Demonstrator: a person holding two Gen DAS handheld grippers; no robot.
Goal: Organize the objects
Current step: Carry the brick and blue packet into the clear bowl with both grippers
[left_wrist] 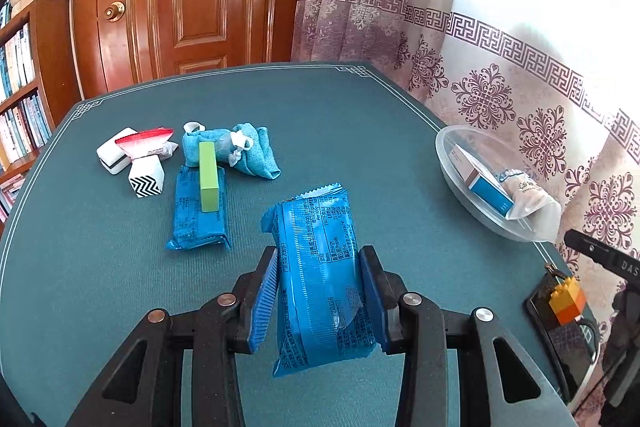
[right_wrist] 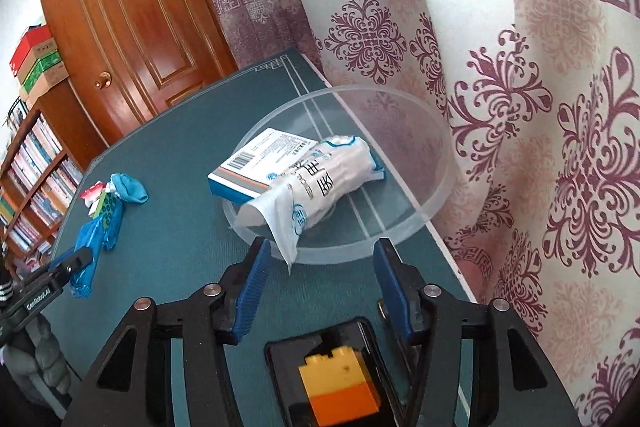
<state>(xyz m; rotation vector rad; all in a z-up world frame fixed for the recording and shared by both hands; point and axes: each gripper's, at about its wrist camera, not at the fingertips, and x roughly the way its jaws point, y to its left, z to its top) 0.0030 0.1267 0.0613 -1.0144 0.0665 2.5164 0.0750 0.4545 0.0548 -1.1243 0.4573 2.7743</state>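
Snack pack [left_wrist: 320, 275], crinkly, light, slippery: clamped mid-body in left tongs [left_wrist: 320, 279] above bench [left_wrist: 120, 287], bowl [left_wrist: 452, 171] at 2 o'clock. Right tongs [right_wrist: 318, 283] apart, empty.

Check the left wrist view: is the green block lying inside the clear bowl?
No, the green block rests on a blue packet on the table, far from the clear bowl.
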